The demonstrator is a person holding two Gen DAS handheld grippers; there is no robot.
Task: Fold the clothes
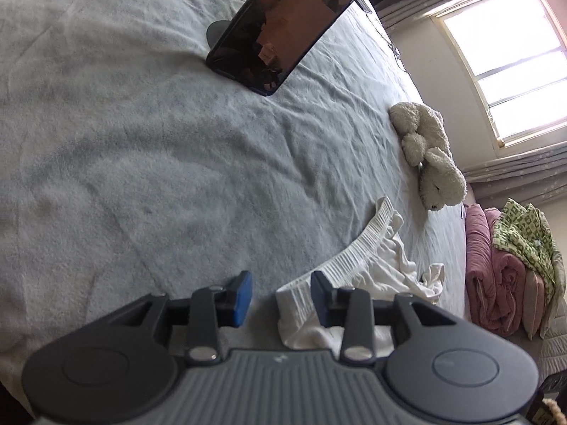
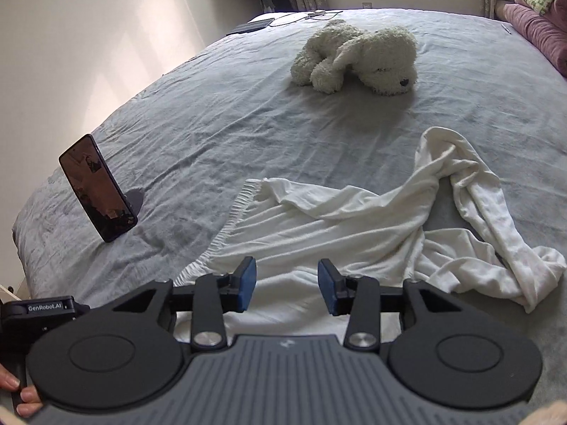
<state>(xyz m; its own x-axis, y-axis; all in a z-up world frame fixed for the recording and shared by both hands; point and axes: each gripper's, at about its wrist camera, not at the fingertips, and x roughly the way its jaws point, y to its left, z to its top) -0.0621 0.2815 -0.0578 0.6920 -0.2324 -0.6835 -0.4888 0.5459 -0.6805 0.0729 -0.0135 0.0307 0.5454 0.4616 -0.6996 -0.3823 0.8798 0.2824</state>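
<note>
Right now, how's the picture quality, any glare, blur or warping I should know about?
Left wrist view: the window is blown out white, fisheye bends the bed, dark corners. Right wrist view: soft sunlit patches on the wall, the phone screen shows reflections, and the white garment is sharp.

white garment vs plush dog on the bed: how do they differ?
The white garment lies thin, flat and rumpled, one leg twisted; the plush dog is bulky and fluffy. The garment sits right below the right gripper; the dog lies farther back. The garment has a ribbed waistband; the dog has a dark nose. Both are whitish and rest on the grey bedsheet.
</note>
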